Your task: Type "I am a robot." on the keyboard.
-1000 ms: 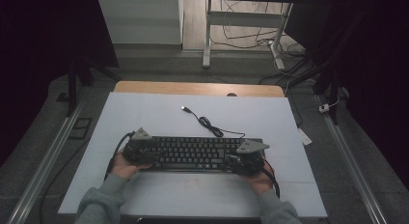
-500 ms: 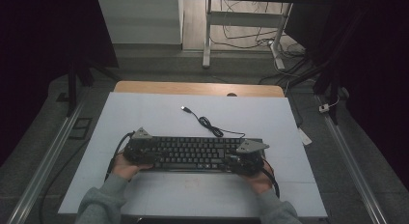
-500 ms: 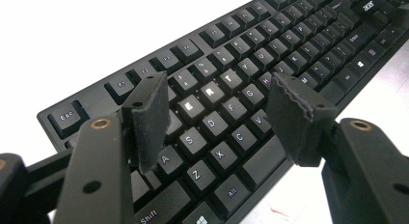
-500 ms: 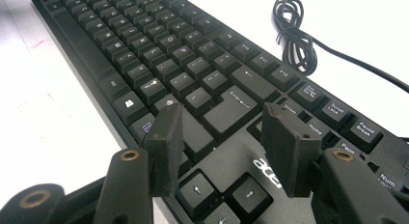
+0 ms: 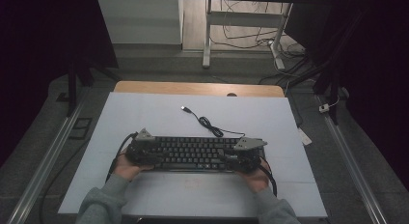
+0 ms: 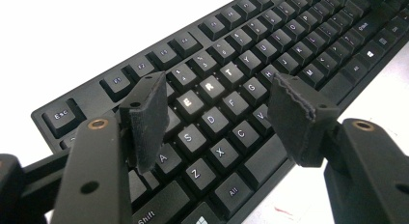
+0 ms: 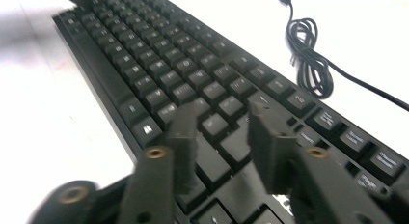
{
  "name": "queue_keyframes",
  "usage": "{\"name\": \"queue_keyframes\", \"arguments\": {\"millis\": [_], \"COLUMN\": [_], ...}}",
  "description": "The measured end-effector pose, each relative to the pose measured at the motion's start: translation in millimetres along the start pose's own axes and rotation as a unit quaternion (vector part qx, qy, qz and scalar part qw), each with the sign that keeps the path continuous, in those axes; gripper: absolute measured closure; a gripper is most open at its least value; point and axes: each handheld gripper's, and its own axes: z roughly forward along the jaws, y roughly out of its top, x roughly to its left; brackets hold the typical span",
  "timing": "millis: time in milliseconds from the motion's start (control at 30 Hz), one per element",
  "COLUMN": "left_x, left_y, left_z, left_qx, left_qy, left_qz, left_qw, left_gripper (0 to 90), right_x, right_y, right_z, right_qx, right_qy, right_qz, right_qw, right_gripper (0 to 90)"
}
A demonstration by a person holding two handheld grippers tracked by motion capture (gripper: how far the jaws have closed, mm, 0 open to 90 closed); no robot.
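Dark floor and unlit room surround a pale table [image 5: 144, 113], whose far edge shows a strip of wood; beyond it stand desk legs and loose cables, too dim to sort out. On the near half of the table lies a black keyboard [image 5: 193, 154], lengthwise across the person's front, with bare surface on every side of it: a wide band toward the far edge, a narrower one toward the person. Its cable [image 5: 208, 125] runs from the back edge in a small coil and ends in a plug lying free on the table. At the table's right edge lies a small pale thing, too small to name. Both ends of the keyboard are covered in the high view by the grippers and hands. The left gripper [image 6: 217, 113] hovers over the keyboard's left end, jaws spread wide with the E, R, D and F keys seen between the pads; whether the pads touch the keys is unclear. The right gripper [image 7: 219, 137] sits low over the right end, jaws parted by a narrower gap, holding nothing; that view is blurred, so key legends there cannot be read, and contact cannot be judged.
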Motion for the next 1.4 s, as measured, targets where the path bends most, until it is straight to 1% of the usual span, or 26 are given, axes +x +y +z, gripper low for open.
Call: {"name": "queue_keyframes", "arguments": {"millis": [67,133,200,233,300,333,367,467,700,933,1033,1100,1333,1400], "left_x": [-0.2,-0.5,-0.9,-1.0,-1.0,-1.0,-1.0,-1.3,-3.7,-3.3,-3.8,-4.5,-5.1,-5.3], "left_y": [-0.1,-0.1,0.0,0.0,0.0,0.0,0.0,-0.1,-0.2,-0.9,-1.0,-1.1,-1.6,-1.7], "left_z": [0.5,1.0,1.3,1.3,1.2,1.3,1.5,2.3,5.4,6.9,7.0,7.4,9.3,9.9], "left_qx": [0.001,0.003,0.003,0.004,0.004,0.004,0.005,0.007,0.015,0.02,0.021,0.021,0.026,0.028], "left_qy": [0.0,-0.001,-0.002,-0.002,-0.004,-0.003,-0.003,-0.004,-0.005,-0.005,-0.006,-0.005,-0.005,-0.006], "left_qz": [0.001,0.003,0.004,0.004,0.003,0.003,0.004,0.005,0.011,0.013,0.014,0.015,0.018,0.019], "left_qw": [1.0,1.0,1.0,1.0,1.0,1.0,1.0,1.0,0.9998,0.9997,0.9997,0.9996,0.9995,0.9994], "left_gripper": [39.4,39.3,39.2,39.2,39.2,39.1,39.0,38.9,38.3,38.0,38.0,37.9,37.5,37.4], "right_x": [-0.2,-0.3,0.5,1.1,2.0,2.7,2.5,3.4,3.2,2.5,2.2,1.7,4.4,5.4], "right_y": [1.6,3.7,6.0,7.1,9.5,10.5,11.6,14.2,17.2,23.1,24.0,24.2,26.9,27.7], "right_z": [0.7,0.9,1.8,2.9,4.3,5.6,6.2,10.3,20.8,29.3,33.2,34.5,39.2,40.2], "right_qx": [-0.01,-0.011,-0.013,-0.017,-0.015,-0.019,-0.016,-0.018,-0.01,-0.012,-0.007,-0.002,-0.008,-0.006], "right_qy": [0.013,0.023,0.032,0.035,0.037,0.038,0.037,0.037,0.035,0.034,0.035,0.034,0.041,0.043], "right_qz": [0.007,0.011,0.011,0.011,0.008,0.012,0.009,0.011,0.01,0.01,0.008,0.007,0.006,0.005], "right_qw": [0.9998,0.9996,0.9993,0.9992,0.9992,0.999,0.9991,0.9991,0.9993,0.9993,0.9993,0.9994,0.9991,0.9991], "right_gripper": [78.4,85.4,89.5,89.5,89.6,89.6,89.6,89.6,89.5,89.5,89.5,89.5,88.8,88.8]}}
